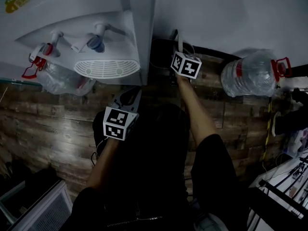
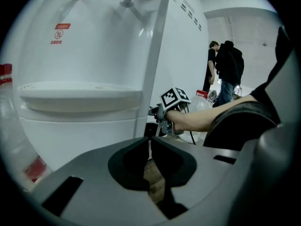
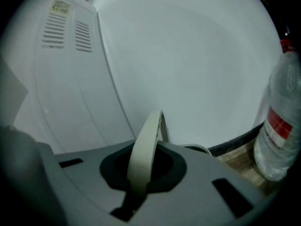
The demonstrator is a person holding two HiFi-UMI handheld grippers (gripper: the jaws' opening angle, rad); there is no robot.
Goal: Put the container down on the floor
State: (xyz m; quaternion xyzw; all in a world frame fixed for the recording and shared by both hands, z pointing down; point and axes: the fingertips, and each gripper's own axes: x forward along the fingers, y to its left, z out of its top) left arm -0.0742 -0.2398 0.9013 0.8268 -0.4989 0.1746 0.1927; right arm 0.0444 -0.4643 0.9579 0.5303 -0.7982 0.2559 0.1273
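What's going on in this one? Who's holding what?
A person stands over a wooden floor beside a white water dispenser, with a gripper in each hand. The right gripper is shut on a pale strap-like handle, close to the white wall. What hangs from the handle can't be seen. The left gripper is shut with nothing in it, in front of the dispenser. A large clear bottle sits on the floor to the person's right.
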